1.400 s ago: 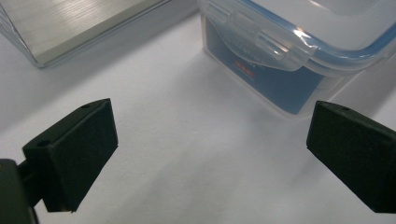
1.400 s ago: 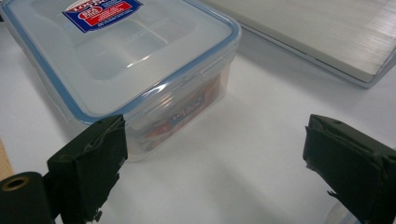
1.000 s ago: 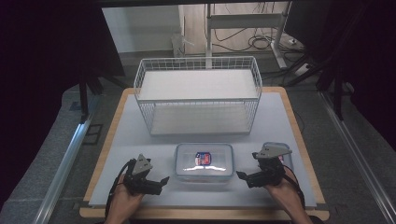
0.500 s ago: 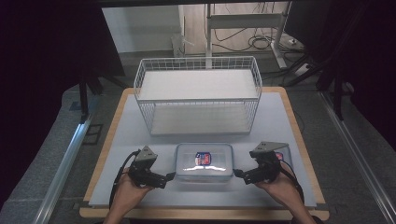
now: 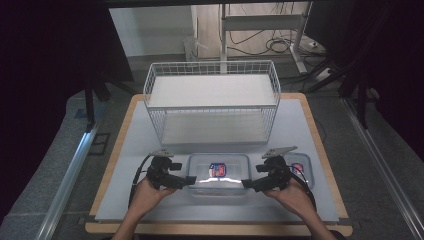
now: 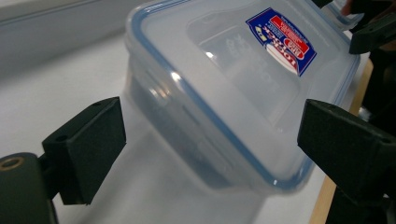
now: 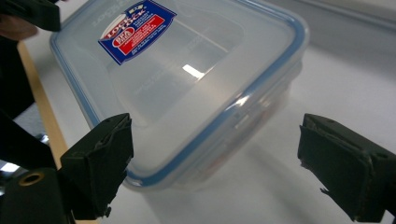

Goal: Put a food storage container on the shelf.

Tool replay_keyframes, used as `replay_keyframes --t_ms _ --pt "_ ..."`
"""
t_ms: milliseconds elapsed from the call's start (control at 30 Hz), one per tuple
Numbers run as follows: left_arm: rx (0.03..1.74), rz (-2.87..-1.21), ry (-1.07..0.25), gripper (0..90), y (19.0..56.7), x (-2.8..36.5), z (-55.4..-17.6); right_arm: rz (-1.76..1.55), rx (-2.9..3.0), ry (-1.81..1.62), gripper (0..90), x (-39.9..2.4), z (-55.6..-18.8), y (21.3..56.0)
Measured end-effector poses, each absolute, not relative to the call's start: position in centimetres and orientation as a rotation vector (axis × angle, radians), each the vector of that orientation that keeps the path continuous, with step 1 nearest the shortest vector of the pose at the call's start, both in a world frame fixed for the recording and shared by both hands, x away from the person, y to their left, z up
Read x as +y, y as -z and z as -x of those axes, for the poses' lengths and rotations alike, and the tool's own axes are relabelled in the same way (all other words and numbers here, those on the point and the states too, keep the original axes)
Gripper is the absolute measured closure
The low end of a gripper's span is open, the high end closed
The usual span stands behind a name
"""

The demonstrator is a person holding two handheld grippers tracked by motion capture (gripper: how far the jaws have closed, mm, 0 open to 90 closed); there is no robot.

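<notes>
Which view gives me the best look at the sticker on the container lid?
The right gripper view: the lid sticker is large and sharp on the clear container. In the left gripper view it is equally large but turned at an angle. In the high view it is a tiny red-and-blue patch.

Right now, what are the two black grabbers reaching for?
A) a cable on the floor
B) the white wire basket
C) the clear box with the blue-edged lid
C: the left gripper and the right gripper sit at either end of the clear box, jaws open around its corners, while the wire basket stands farther back, untouched.
</notes>
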State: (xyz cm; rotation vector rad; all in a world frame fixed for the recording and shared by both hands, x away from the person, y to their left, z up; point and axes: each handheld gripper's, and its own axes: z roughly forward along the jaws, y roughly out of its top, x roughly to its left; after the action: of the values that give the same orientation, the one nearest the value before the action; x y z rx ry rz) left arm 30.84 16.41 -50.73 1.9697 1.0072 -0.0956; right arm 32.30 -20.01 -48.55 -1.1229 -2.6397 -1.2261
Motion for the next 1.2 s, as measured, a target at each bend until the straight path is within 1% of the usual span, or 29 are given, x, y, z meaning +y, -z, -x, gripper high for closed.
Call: replay_keyframes --t_ms 100,167,200,233,333,433,533,700,733,767,800,833,867,900,933,967,1133,1200 --pt "1.001 -1.972 0.126 7.6 51.0 16.0 -31.2 1.127 -2.57 1.209 10.1 -19.7 -33.0 49.0" --pt "0.994 -1.967 0.182 7.1 51.5 15.6 -31.5 1.129 -2.526 1.196 10.1 -19.4 -33.3 49.2" --pt "0.994 -1.967 0.182 6.8 51.5 15.6 -31.5 1.129 -2.526 1.196 10.1 -19.4 -33.3 49.2" --pt "0.995 -1.954 0.219 6.1 51.8 15.4 -31.5 1.133 -2.488 1.184 10.3 -19.2 -33.6 49.5" --pt "0.997 -1.946 0.229 6.2 51.9 15.5 -31.5 1.137 -2.452 1.171 11.9 -19.0 -33.8 49.6" --pt "0.998 -1.955 0.18 8.1 51.5 15.4 -30.7 1.146 -2.446 1.184 18.6 -19.3 -33.7 49.3" --pt "1.005 -1.931 0.155 13.3 51.2 15.8 -29.9 1.155 -2.436 1.214 26.2 -19.7 -33.4 49.0" --pt "1.004 -1.876 0.157 28.9 51.2 16.8 -29.0 1.153 -2.43 1.276 36.5 -20.3 -32.5 48.5" --pt "1.0 -1.866 0.158 28.9 51.1 17.0 -28.8 1.153 -2.43 1.276 36.5 -20.3 -32.5 48.5" --pt "0.999 -1.856 0.162 34.0 51.1 17.2 -28.6 1.156 -2.419 1.305 40.6 -20.5 -32.1 48.5" --pt "0.999 -1.844 0.167 36.4 51.1 17.4 -28.5 1.157 -2.411 1.315 43.3 -20.7 -32.0 48.4" --pt "1.0 -1.831 0.172 38.8 51.1 17.6 -28.4 1.157 -2.411 1.315 43.3 -20.7 -32.0 48.4" --pt "1.003 -1.806 0.182 41.7 51.2 17.9 -28.0 1.151 -2.393 1.336 46.8 -21.0 -31.7 48.4" --pt "1.003 -1.806 0.182 43.3 51.2 17.9 -28.0 1.151 -2.393 1.336 46.8 -21.0 -31.7 48.4" --pt "1.006 -1.782 0.191 44.5 51.3 18.1 -27.7 1.146 -2.374 1.345 49.3 -21.3 -31.5 48.3" --pt "1.006 -1.776 0.19 45.2 51.3 18.1 -27.6 1.142 -2.375 1.349 49.7 -21.4 -31.4 48.3" --pt "1.011 -1.754 0.205 47.0 51.5 18.3 -27.5 1.142 -2.375 1.359 50.2 -21.4 -31.1 48.3" --pt "1.018 -1.72 0.235 49.7 51.7 18.6 -27.5 1.14 -2.356 1.368 50.5 -21.6 -31.1 48.5"
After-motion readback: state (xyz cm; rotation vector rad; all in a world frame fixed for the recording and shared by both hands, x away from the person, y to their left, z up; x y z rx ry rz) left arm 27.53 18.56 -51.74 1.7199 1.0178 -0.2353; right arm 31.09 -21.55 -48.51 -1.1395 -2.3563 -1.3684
